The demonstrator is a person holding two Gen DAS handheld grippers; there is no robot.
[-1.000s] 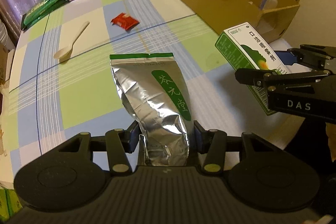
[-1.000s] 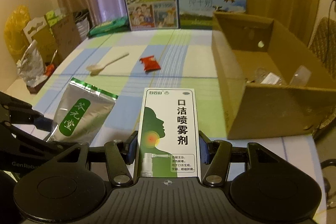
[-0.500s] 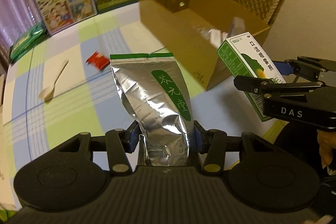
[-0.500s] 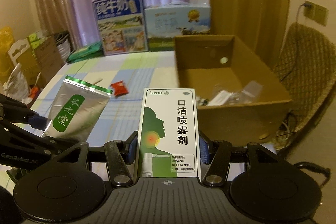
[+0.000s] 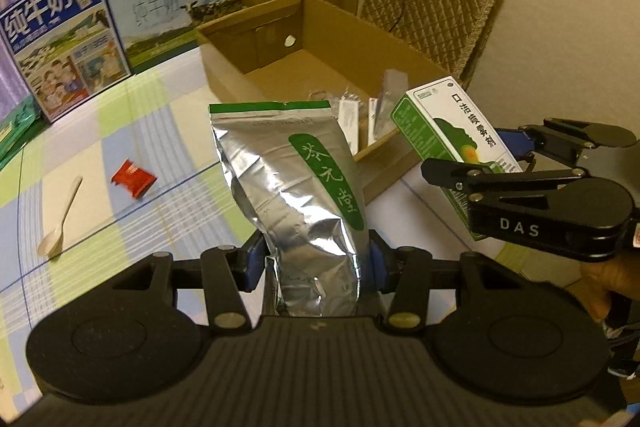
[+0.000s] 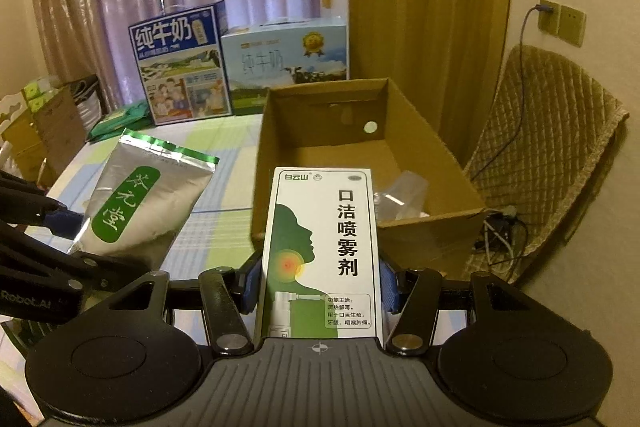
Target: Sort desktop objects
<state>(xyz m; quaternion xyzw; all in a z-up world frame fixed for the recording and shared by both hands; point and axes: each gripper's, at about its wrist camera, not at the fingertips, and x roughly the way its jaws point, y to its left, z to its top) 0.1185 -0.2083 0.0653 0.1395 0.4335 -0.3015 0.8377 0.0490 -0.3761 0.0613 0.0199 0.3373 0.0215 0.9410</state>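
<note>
While clamped, the foil pouch (image 5: 296,195) stands in the left gripper (image 5: 316,263).

"DAS" on right gripper (image 5: 516,147); "口洁喷雾剂" on box (image 6: 320,251)

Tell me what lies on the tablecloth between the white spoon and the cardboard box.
A red packet lies between the spoon and the cardboard box; the left wrist view shows it.

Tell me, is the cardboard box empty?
No, the left wrist view shows several small packets lying on the floor of the cardboard box, near its front wall.
</note>
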